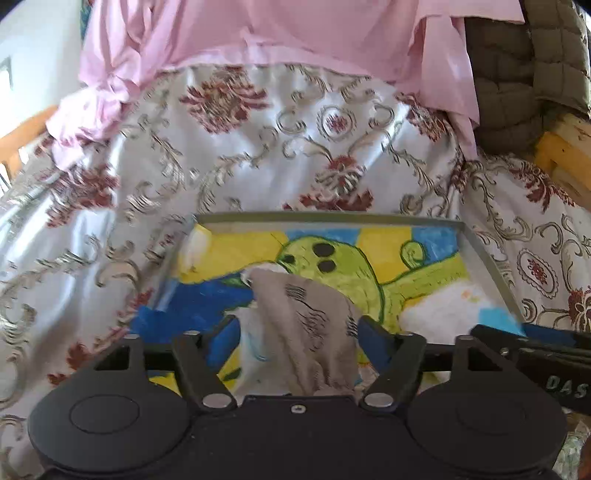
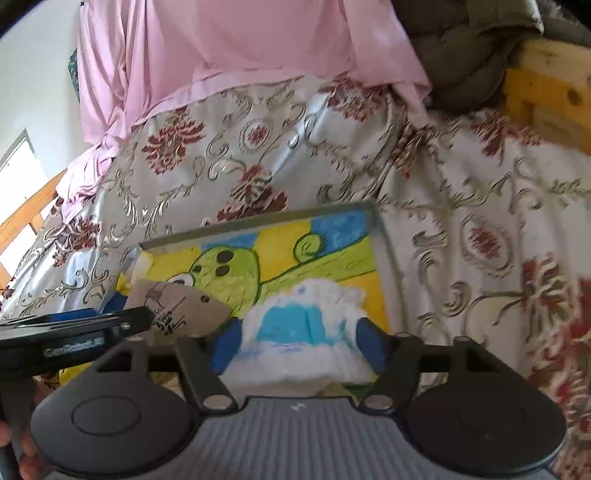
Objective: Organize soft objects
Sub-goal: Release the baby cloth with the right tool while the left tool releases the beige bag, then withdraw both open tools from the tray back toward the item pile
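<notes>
While both tools hover over the tray, the holdings stand as follows.

Landmark: painted tray (image 1: 328,217), grey-rimmed, green cartoon figure on its floor, lying on the bed's floral bedspread (image 1: 258,147).
Item one: grey sock (image 1: 306,325) with black markings, draped over the tray's near-left part, partly on the painted floor.
Item two: white-and-blue sock (image 2: 291,332), bunched on the tray's near-right part, beside the grey one.
Left gripper (image 1: 299,332): jaws released, standing wide on either side of the grey sock; pads appear not to press it.
Right gripper (image 2: 299,339): jaws likewise released, flanking the white-and-blue sock without a visible pinch.
Reason for placement: both socks lie inside the tray's rim, likely the collecting spot, so slack jaws suit a drop-off.
Beyond the tray: pink cloth (image 1: 258,33) at the bedspread's far edge; olive quilted garment (image 1: 524,74) to its far right, by the wooden frame (image 1: 565,155).
Outstanding: those far items may yet need sorting; uncertain.
</notes>
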`<state>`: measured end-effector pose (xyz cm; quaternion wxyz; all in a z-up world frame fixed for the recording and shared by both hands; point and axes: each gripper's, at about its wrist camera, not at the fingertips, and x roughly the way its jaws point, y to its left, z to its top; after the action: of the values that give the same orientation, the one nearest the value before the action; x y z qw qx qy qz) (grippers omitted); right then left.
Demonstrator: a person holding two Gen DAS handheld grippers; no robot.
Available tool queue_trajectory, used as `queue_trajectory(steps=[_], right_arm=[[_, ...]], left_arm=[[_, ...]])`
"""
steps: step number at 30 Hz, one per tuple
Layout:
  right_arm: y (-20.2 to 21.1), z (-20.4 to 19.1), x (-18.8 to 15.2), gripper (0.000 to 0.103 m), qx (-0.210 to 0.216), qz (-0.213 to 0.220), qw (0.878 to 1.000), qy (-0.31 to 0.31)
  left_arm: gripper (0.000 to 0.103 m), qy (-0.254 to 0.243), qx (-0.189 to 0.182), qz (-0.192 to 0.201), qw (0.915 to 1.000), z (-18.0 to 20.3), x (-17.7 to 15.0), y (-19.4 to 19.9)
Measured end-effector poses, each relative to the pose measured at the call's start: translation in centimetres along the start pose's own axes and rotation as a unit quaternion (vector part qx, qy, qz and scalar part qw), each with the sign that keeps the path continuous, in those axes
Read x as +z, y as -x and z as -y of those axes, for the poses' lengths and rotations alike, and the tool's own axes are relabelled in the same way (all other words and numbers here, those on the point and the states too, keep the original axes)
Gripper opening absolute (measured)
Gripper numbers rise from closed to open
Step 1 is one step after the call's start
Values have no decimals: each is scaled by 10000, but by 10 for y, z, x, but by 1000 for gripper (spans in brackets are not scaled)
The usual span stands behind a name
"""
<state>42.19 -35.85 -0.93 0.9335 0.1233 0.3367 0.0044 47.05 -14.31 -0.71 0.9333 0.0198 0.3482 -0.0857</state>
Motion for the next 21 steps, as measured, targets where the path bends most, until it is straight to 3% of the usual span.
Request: queue_trajectory(steps=[5, 9, 15, 21], right_arm=[[36, 5, 6, 91, 55, 321, 9993, -160], [77, 2, 8, 103, 115, 717, 9973, -117], [129, -12, -10, 103, 8, 1177, 9930, 107], [175, -26, -40, 103, -35, 1615, 9863, 325]], left_arm=[[83, 43, 226, 323, 9992, -7, -1, 32], [91, 245, 190, 608, 9977, -13, -1, 68], [99, 655, -59, 1136, 9913, -22, -22, 129], [102, 682, -219, 1443, 9869, -31, -48, 178]])
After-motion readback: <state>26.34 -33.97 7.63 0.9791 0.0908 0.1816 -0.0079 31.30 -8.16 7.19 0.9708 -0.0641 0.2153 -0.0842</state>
